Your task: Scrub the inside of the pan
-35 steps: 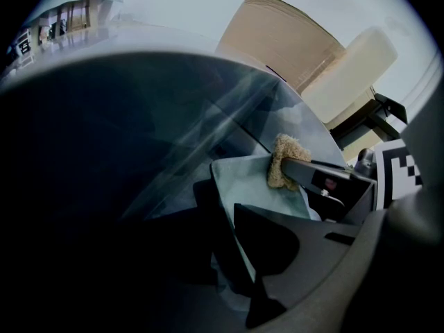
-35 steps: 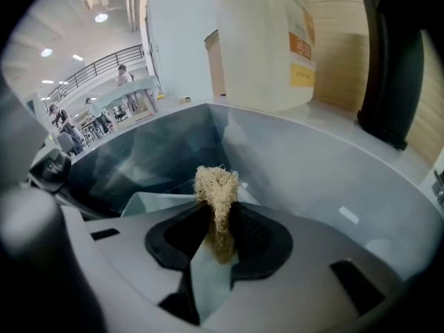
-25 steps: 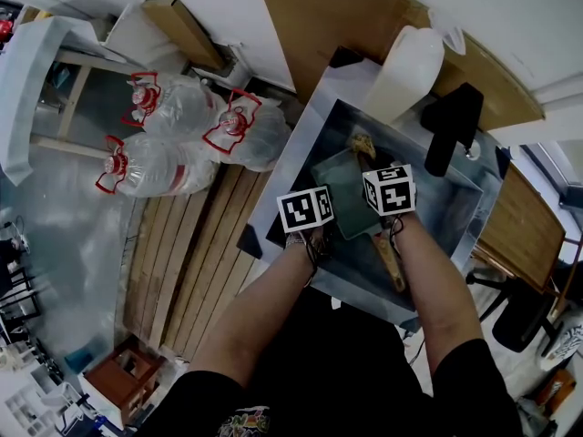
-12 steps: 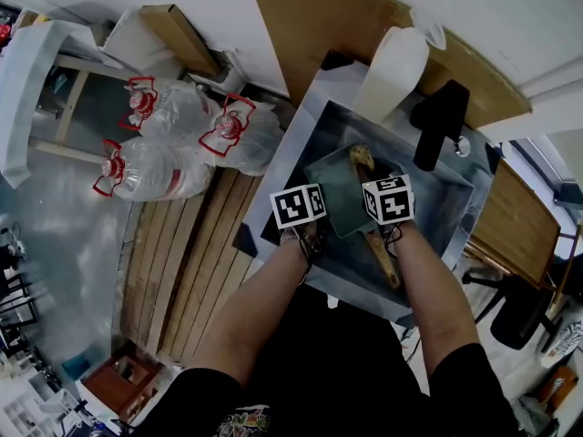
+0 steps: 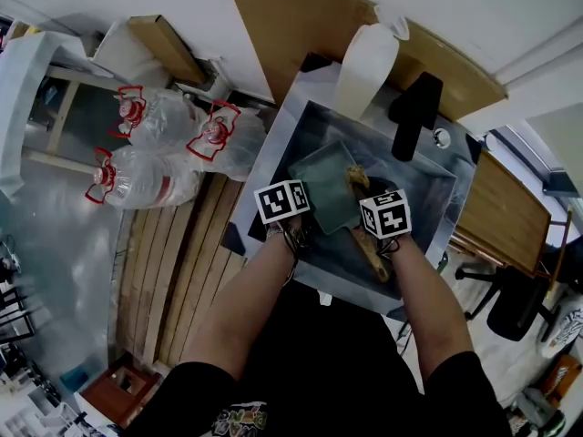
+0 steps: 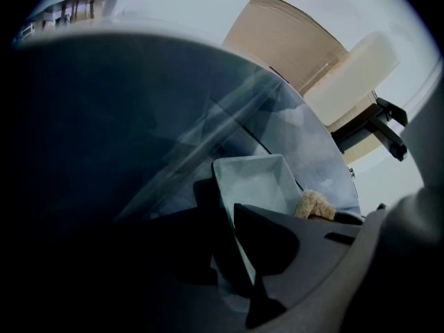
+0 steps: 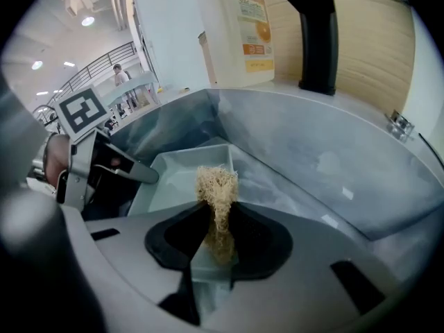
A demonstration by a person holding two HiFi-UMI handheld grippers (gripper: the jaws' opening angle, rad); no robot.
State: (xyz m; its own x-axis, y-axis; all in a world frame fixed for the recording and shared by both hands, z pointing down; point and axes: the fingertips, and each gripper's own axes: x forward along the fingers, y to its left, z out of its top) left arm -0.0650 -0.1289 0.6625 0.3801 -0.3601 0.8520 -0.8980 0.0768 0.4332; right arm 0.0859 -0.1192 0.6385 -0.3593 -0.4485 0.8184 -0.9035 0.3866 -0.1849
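A pale grey-green rectangular pan (image 5: 323, 188) lies tilted in the steel sink (image 5: 428, 198). My left gripper (image 5: 301, 224) is shut on the pan's near-left rim; in the left gripper view the pan wall (image 6: 257, 186) runs between the dark jaws of the left gripper (image 6: 229, 217). My right gripper (image 5: 366, 200) is shut on a straw-coloured fibre scrubber (image 5: 357, 178), which sits at the pan's right side. In the right gripper view the scrubber (image 7: 217, 186) sticks up between the jaws of the right gripper (image 7: 218, 220), over the pan (image 7: 173, 179).
A black tap (image 5: 412, 112) and a white jug (image 5: 364, 62) stand at the sink's far rim, in front of a wooden board (image 5: 291, 16). A carton with an orange label (image 7: 246, 26) stands there too. Large water bottles (image 5: 164, 153) lie on the floor to the left.
My right gripper has drawn the scrubber from the pan's far end back toward me and to the right. The left gripper has kept its hold on the rim.
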